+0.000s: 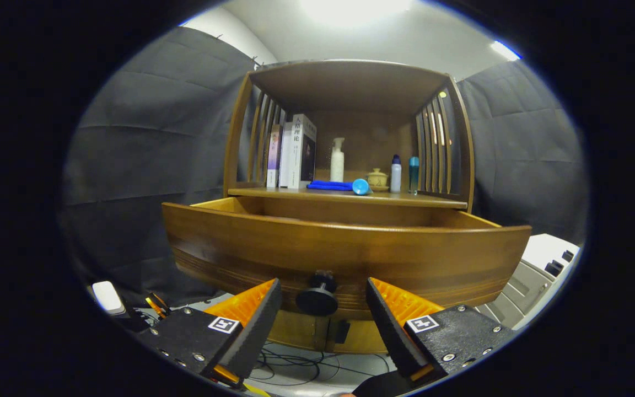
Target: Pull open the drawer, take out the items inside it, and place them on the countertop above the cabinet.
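Observation:
The wooden drawer (345, 248) stands pulled out of the cabinet toward me, its front panel facing the camera. A dark round knob (318, 298) juts from the lower middle of that panel. My gripper (323, 306) is open, one finger on each side of the knob with a gap to it on both sides. The drawer's inside is hidden behind its front panel. Above it runs the countertop (433, 197), where a folded blue cloth (329, 186) and a blue round object (360, 187) lie.
On the countertop, under a slatted wooden hutch, stand books (292, 154), a white spray bottle (338, 160), a small lidded pot (377, 180) and two slim bottles (404, 174). A grey appliance (538, 275) sits low to the right. Cables (295, 369) lie on the floor below.

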`<state>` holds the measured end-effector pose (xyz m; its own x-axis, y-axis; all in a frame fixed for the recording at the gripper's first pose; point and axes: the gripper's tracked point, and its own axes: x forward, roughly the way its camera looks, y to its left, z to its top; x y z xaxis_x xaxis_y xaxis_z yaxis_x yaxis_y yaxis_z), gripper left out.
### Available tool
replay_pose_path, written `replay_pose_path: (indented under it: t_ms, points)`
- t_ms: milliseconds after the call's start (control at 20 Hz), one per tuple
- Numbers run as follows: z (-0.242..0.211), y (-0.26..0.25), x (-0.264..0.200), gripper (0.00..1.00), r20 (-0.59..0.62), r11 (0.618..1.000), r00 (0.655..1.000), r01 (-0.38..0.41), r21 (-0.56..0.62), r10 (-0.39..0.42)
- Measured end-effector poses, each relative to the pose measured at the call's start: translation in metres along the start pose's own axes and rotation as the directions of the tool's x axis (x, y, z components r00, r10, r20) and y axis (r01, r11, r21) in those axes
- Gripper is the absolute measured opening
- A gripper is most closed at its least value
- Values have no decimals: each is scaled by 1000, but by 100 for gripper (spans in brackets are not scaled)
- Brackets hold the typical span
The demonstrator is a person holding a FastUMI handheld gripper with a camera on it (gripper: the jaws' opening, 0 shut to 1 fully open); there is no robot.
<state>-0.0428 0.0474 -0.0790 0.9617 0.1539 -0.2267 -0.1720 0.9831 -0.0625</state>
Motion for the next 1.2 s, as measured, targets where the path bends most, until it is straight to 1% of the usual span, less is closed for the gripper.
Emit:
replay_pose_path:
  t_ms: [300, 400, 700, 850, 950, 1200]
  points:
    - [-11, -2, 17, 94, -46, 999, 999, 21, 37, -19]
    - [-10, -3, 19, 94, -42, 997, 998, 44, 64, -41]
    - [-8, -6, 23, 93, -21, 994, 996, 93, 50, -92]
    - [-7, -13, 31, 94, -30, 989, 991, 130, 71, -128]
    - [-5, -11, 37, 95, -34, 987, 991, 132, 95, -129]
    - [-1, -13, 50, 95, -28, 987, 991, 132, 95, -130]
